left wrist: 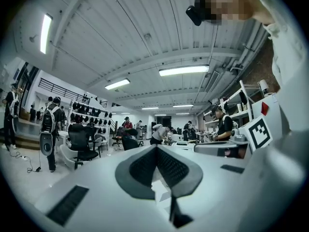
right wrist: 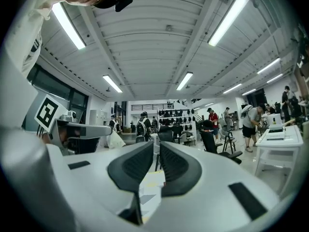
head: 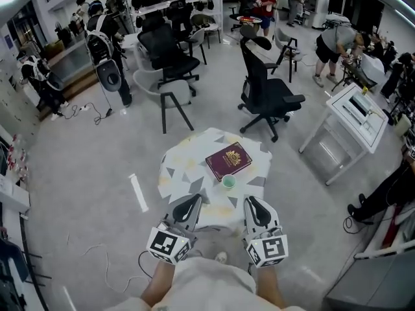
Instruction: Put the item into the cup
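— What can't you make out from there?
— The item. I see nothing I could name as it, and the inside of the green cup (head: 228, 181) is too small to read.

— And the grippers?
— My left gripper (head: 193, 201) has its jaws together with nothing between them. On my right gripper (head: 251, 201) the jaws are all but together, with a thin slit and nothing in it. Both hang over the near edge of the desk (head: 178, 170).

— What about the surface and the room?
— It's a small desk with a pale top patterned in grey and yellow triangles, standing on a speckled grey floor (head: 84, 173). A black office chair (head: 266, 96) stands beyond it and a white workbench (head: 356, 118) to the right. People are working farther back.

— Where's the cup, and how does it stand?
— It's upright with its mouth up, just beside the near corner of a maroon book (head: 228, 161). The book's long axis runs from near-left to far-right.
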### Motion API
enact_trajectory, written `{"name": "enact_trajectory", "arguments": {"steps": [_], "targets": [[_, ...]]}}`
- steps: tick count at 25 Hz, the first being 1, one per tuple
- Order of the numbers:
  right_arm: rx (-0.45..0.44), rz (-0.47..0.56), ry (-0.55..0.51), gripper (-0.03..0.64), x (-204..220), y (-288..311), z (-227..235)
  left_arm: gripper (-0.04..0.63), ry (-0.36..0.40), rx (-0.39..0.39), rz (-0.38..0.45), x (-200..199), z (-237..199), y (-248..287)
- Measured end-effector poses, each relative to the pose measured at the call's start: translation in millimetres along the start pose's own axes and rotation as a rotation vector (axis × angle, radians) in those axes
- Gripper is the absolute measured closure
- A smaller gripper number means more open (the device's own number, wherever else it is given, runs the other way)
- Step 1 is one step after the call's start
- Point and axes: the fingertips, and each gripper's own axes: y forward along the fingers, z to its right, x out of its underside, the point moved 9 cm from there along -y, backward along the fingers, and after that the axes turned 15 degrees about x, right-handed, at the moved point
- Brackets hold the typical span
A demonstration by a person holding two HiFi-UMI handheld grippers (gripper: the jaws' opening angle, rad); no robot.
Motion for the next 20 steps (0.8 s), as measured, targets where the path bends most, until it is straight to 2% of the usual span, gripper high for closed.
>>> {"name": "enact_trajectory", "arguments": {"steps": [10, 20], "targets": [[-0.004, -0.004, -0.007, 0.571, 4.6, 28.4, 4.5, 0.584, 0.007, -0.015, -0.008, 4.0, -22.4, 17.2], [0.068, -0.026, -0.026, 0.571, 7.7, 72.3, -3.2, 0.586, -0.007, 0.063, 0.002, 8.2, -79.0, 45.2]]}}
